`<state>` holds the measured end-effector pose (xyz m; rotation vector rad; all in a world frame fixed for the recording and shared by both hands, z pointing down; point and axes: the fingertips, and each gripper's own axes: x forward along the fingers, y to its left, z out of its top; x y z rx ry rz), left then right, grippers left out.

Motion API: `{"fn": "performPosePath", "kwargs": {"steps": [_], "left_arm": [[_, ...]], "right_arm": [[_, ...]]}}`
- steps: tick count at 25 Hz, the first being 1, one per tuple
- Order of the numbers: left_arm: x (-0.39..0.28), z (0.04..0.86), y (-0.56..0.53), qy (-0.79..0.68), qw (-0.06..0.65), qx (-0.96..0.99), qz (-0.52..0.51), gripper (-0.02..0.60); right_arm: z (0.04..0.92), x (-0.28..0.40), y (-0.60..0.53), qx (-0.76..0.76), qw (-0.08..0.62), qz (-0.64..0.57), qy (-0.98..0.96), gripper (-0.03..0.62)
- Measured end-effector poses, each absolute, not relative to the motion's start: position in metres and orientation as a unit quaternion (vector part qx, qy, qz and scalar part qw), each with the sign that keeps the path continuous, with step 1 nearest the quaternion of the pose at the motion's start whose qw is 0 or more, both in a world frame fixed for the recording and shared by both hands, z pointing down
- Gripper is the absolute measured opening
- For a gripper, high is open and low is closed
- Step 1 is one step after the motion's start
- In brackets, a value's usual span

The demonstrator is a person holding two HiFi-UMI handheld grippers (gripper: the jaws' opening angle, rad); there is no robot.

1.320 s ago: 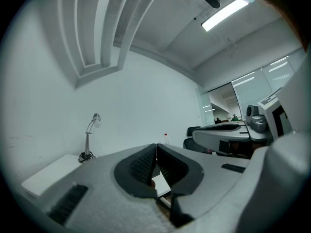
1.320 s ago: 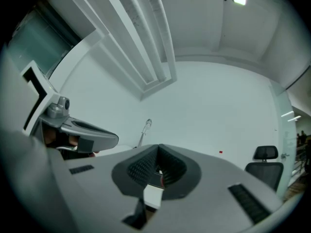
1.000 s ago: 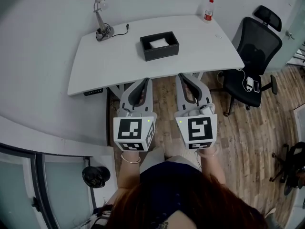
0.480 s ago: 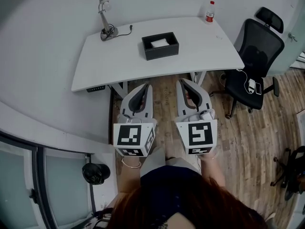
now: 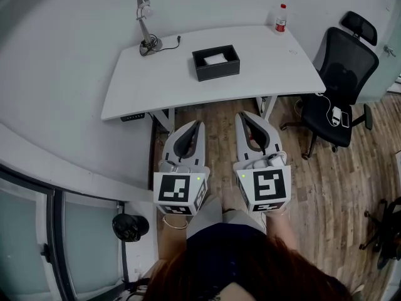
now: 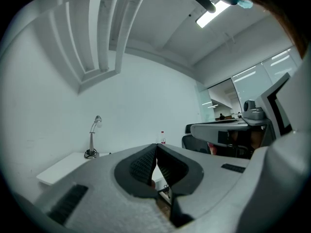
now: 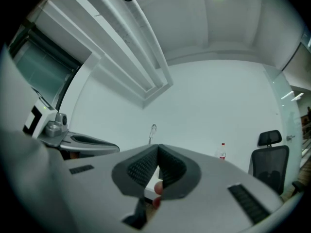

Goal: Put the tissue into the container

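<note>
— Where's the tissue?
— Only my head view shows it: the white tissue point(image 5: 216, 59) lies inside the black container point(image 5: 219, 73) on the tabletop point(image 5: 156, 80), well apart from me.
— And your tools?
— My left tool point(image 5: 198, 123) and right tool point(image 5: 241, 115) are both closed on nothing. The bottle point(image 5: 281, 19) label is too small to read.

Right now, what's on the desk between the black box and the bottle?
Nothing; in the head view, the desk is bare between the black box and the bottle.
</note>
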<state>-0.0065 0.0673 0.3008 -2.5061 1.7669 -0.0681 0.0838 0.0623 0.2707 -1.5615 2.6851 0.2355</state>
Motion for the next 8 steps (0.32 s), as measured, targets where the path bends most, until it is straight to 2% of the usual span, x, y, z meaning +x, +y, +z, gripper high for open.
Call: {"fn": "performPosePath", "kwargs": {"steps": [8], "left_arm": [[-0.0139, 0.3102, 0.0660, 0.576, 0.026, -0.816, -0.031, 0.028]], "right_arm": [[0.2767, 0.0853, 0.0572, -0.501, 0.028, 0.047, 0.864, 0.018]]}}
